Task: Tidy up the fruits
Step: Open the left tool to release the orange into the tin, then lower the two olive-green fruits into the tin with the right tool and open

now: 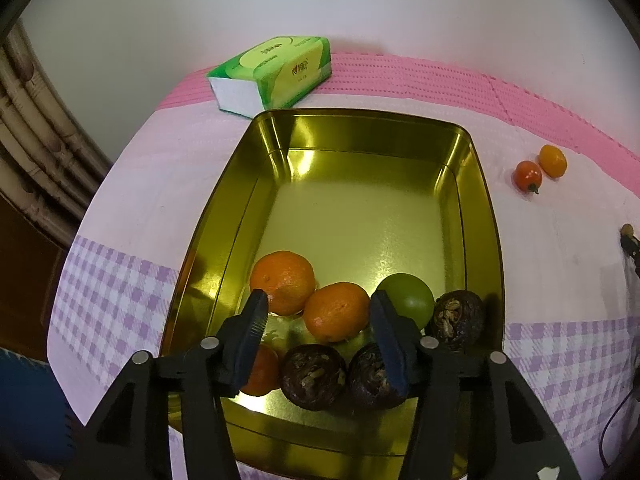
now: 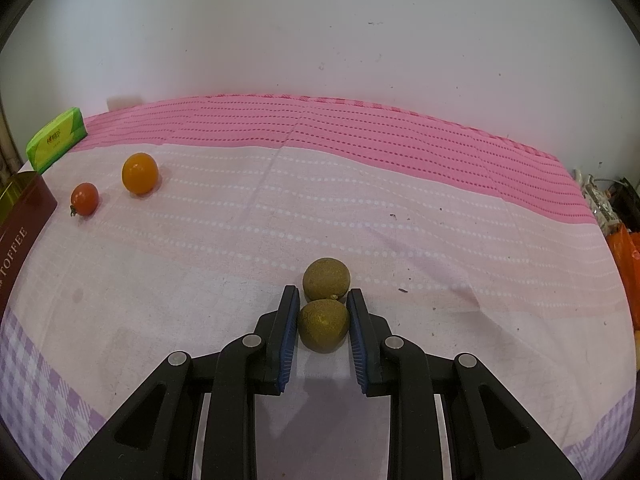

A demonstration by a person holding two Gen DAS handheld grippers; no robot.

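A gold tin tray (image 1: 476, 184) holds two oranges (image 1: 284, 280) (image 1: 337, 311), a partly hidden third one (image 1: 262, 372), a green fruit (image 1: 412, 298) and three dark brown fruits (image 1: 313, 376). My left gripper (image 1: 318, 308) hangs open and empty above the tray's near end. My right gripper (image 2: 323, 300) is shut on a brownish-green round fruit (image 2: 323, 325) on the cloth. A second such fruit (image 2: 326, 279) touches it just beyond. A small red tomato (image 2: 84, 198) and a small orange fruit (image 2: 139, 173) lie at the far left.
A green tissue pack (image 1: 276, 74) lies behind the tray, also seen in the right wrist view (image 2: 56, 142). The tray's dark red outer wall (image 2: 24, 224) stands at the left edge. Clutter (image 2: 616, 216) sits past the table's right end. A wall is behind.
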